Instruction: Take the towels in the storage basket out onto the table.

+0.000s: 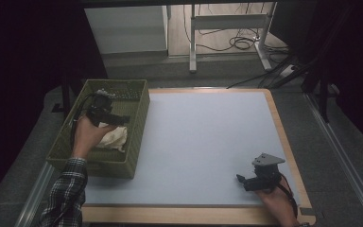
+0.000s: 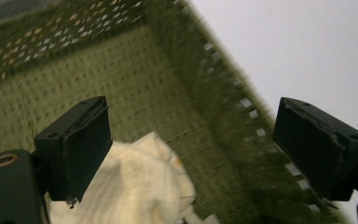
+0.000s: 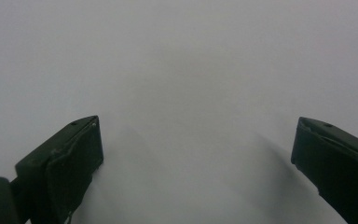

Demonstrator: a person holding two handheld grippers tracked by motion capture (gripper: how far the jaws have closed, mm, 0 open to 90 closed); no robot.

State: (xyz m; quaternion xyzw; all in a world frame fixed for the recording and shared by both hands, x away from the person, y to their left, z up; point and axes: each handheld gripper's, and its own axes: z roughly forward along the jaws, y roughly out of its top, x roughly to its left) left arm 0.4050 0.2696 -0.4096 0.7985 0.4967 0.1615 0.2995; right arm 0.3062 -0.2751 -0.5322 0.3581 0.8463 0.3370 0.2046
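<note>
A green woven basket [image 1: 139, 124] stands at the table's left edge. Inside it lies a crumpled cream cloth [image 1: 114, 137]. My left gripper [image 1: 116, 117] hovers over the basket, just above the cloth, held by a hand in a plaid sleeve. In the left gripper view its jaws stand wide apart, the cloth [image 2: 130, 191] sits below them and the basket wall [image 2: 214, 93] runs between them. My right gripper [image 1: 242, 180] rests low near the table's front right corner, open, with bare white surface between its jaws in the right gripper view.
The white table top [image 1: 203, 142] has a wooden rim [image 1: 283, 137]. Beyond its far edge stand a white cabinet [image 1: 127, 28] and a desk frame [image 1: 227, 23] with loose cables [image 1: 241, 43] on the floor. Dark curtains flank both sides.
</note>
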